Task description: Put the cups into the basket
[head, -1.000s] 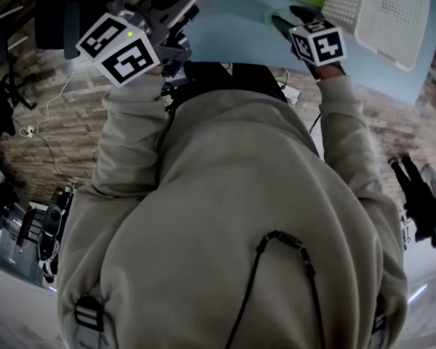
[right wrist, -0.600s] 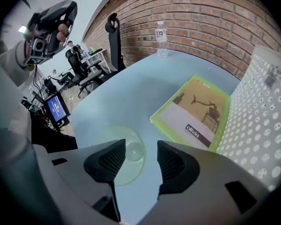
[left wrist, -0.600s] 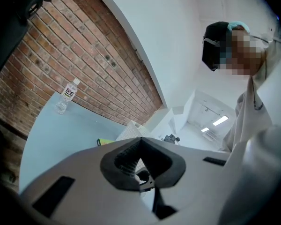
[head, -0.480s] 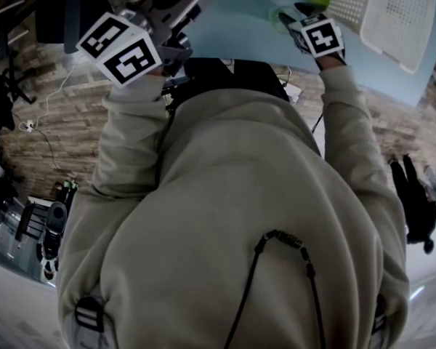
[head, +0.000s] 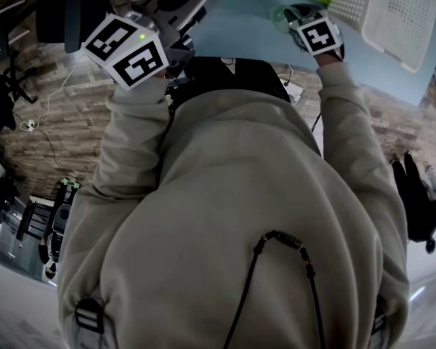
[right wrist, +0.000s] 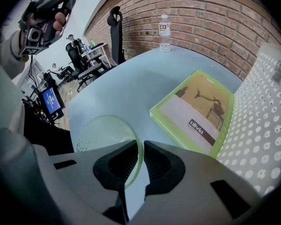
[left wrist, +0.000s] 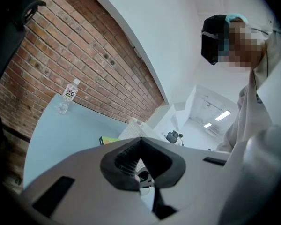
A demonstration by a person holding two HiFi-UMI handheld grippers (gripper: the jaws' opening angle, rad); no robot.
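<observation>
The left gripper (left wrist: 140, 144) is held up off the table (right wrist: 122, 88), its fingers clenched on each other with nothing between them; a bottle (left wrist: 68, 95) stands well beyond and to the left of them, by the brick wall. The right gripper (right wrist: 140, 146) points steeply down at the table. Its jaws have just been closing, and its fingers (right wrist: 117, 165) are now grasping the cup (right wrist: 105, 132) by the rim: one finger is inside the cup and the other outside, with the thin green wall pinched between them. The cup's open mouth spreads to the left of the fingers, and it is outside the basket (right wrist: 257, 116). Just beyond the fingers to the right lies a green book (right wrist: 196, 111), flat on the table. The white perforated basket is right of the book, touching or just beside its far edge.
</observation>
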